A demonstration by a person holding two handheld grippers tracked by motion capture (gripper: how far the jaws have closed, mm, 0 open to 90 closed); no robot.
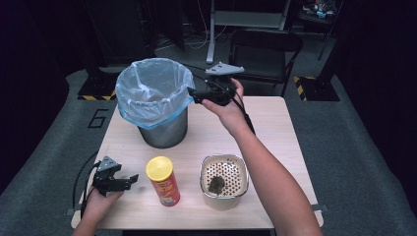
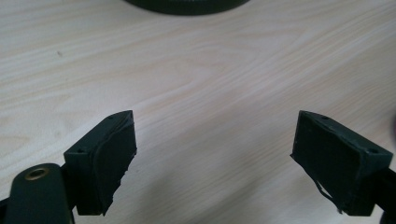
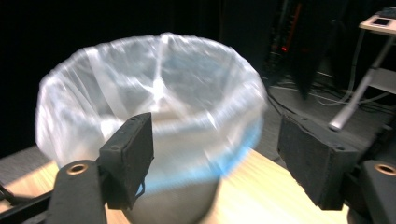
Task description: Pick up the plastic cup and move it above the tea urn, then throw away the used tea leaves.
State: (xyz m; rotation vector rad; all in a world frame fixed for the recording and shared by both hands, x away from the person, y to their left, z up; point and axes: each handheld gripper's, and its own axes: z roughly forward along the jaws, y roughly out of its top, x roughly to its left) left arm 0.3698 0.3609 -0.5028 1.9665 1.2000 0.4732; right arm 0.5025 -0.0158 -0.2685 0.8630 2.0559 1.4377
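A metal bin (image 1: 164,130) lined with a pale blue plastic bag (image 1: 155,88) stands at the back left of the wooden table (image 1: 275,118). My right gripper (image 1: 195,94) hangs in the air beside the bag's right rim, pointing left at it. In the right gripper view the bag (image 3: 154,84) looms blurred behind the right gripper (image 3: 215,158), whose jaws stand apart with nothing between them. My left gripper (image 1: 132,180) rests low at the table's front left, open over bare wood (image 2: 215,154). A red can with a yellow lid (image 1: 163,180) stands just to its right.
A cream square container (image 1: 223,181) with a perforated insert and a dark clump (image 1: 215,185) sits at the front right. A dark round edge (image 2: 187,4) shows at the top of the left gripper view. A black chair (image 1: 265,49) stands behind the table.
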